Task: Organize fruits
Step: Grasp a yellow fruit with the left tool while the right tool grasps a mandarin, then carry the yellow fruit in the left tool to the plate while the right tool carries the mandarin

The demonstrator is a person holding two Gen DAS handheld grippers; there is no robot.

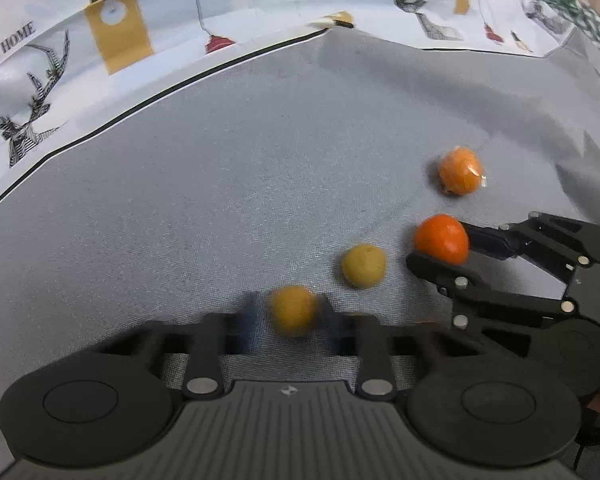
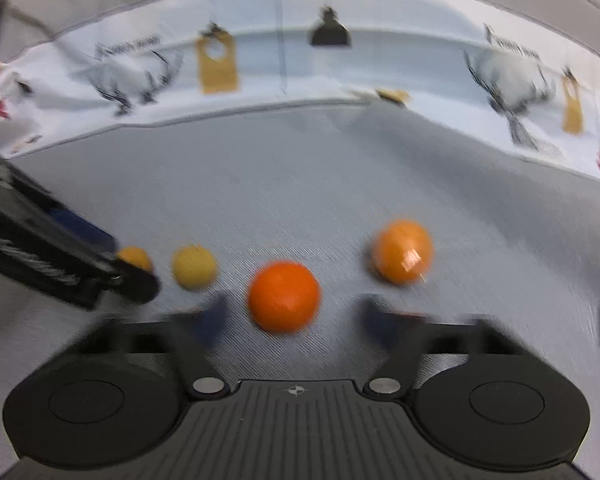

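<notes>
Left gripper [image 1: 290, 314] around yellow fruit [image 1: 293, 311]

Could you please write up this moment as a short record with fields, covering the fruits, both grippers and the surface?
surface: grey cloth with a printed white cloth behind
fruits: four, in a rough row, apart from each other
left gripper: open around the small orange-yellow fruit
right gripper: open around the deep orange fruit
ungripped: pale yellow fruit between those two; plastic-wrapped orange fruit farthest right
contact: blurred, cannot tell
</notes>
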